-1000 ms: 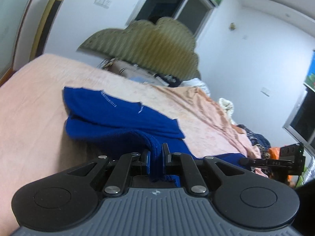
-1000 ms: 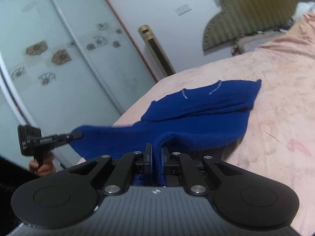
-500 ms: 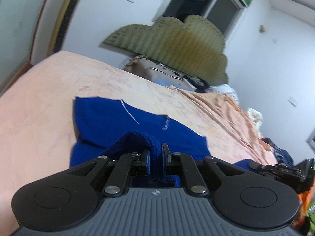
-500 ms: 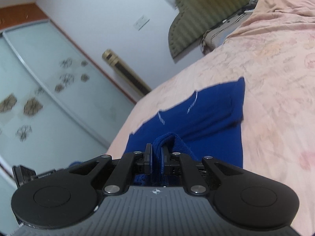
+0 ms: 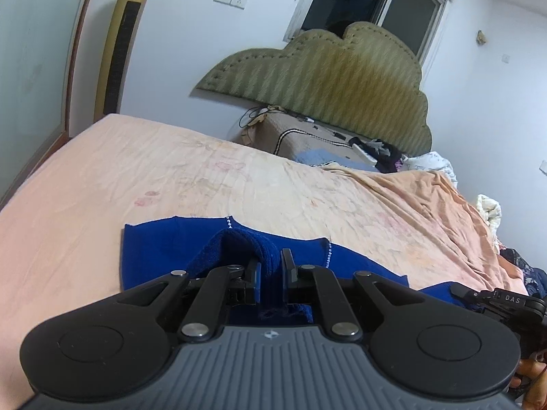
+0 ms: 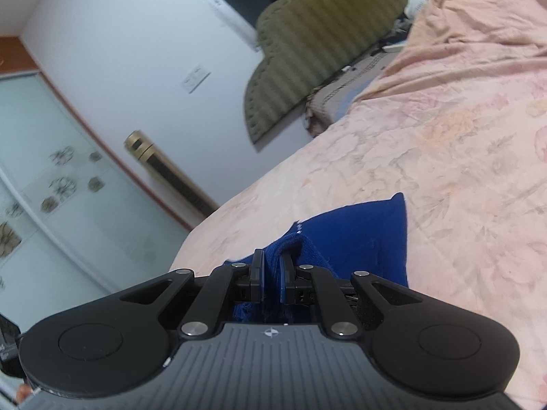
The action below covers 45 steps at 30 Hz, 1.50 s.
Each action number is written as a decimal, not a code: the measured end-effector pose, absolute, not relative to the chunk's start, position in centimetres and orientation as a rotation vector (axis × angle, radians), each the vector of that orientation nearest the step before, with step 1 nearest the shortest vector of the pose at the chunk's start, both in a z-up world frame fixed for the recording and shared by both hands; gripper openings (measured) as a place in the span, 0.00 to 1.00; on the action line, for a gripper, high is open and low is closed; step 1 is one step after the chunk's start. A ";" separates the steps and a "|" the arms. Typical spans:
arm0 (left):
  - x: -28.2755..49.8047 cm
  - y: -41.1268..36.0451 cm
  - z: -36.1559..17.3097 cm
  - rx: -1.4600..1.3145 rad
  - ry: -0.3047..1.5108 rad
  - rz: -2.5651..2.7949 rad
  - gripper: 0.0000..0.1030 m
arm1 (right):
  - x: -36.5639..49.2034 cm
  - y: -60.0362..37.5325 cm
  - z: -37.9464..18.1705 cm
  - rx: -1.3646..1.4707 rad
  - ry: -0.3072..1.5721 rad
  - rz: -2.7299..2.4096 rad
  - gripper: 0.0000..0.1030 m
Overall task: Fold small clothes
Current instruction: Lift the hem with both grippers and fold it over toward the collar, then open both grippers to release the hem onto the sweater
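The small royal-blue knit garment [image 5: 154,253] [image 6: 369,235] lies flat on the peach floral bedsheet [image 5: 102,177] [image 6: 461,171] just ahead of both tongs. We see our left tongs [image 5: 270,270] clamped on a bunched fold of it, and our right tongs [image 6: 271,273] pinching another fold; an olive scalloped headboard [image 5: 324,82] stands far beyond.

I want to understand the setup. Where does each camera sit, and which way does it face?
Left wrist: sits on the left gripper, looks along the bed toward the headboard; the right gripper and some fingers show at right.
Right wrist: sits on the right gripper, tilted, looks toward the wardrobe and headboard; fingers show at the lower left corner.
Shared: the blue garment, pinched by both grippers, bed, headboard.
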<state>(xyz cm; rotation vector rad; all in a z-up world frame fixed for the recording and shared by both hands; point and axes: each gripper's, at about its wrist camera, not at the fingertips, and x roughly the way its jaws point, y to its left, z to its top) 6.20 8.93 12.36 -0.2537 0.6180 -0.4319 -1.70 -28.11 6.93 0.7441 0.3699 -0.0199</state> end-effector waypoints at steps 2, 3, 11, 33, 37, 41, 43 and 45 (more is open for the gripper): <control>7.4 8.4 12.0 -0.238 0.618 -0.414 0.10 | -0.5 -28.7 6.4 0.769 0.372 -0.031 0.11; 8.0 8.0 11.8 -0.225 0.619 -0.406 0.10 | 0.2 -29.0 6.1 0.782 0.375 -0.033 0.11; 13.6 7.0 8.7 -0.228 0.689 -0.326 0.10 | 5.7 -30.1 3.2 0.830 0.454 -0.074 0.11; 21.6 8.0 2.1 -0.440 0.887 -0.237 0.31 | 11.6 -30.5 2.5 0.605 0.471 -0.220 0.48; 22.1 9.8 2.2 -0.629 0.839 -0.198 0.78 | 12.2 -28.6 3.1 0.526 0.472 -0.139 0.52; 22.1 10.7 3.3 -0.615 0.797 -0.164 0.78 | 13.6 -27.8 2.6 0.493 0.530 -0.036 0.53; 21.7 10.5 4.1 -0.542 0.766 -0.161 0.78 | 14.6 -27.1 2.1 0.460 0.590 0.039 0.58; 21.3 9.7 4.6 -0.427 0.764 -0.175 0.78 | 15.0 -26.7 1.6 0.430 0.620 0.017 0.60</control>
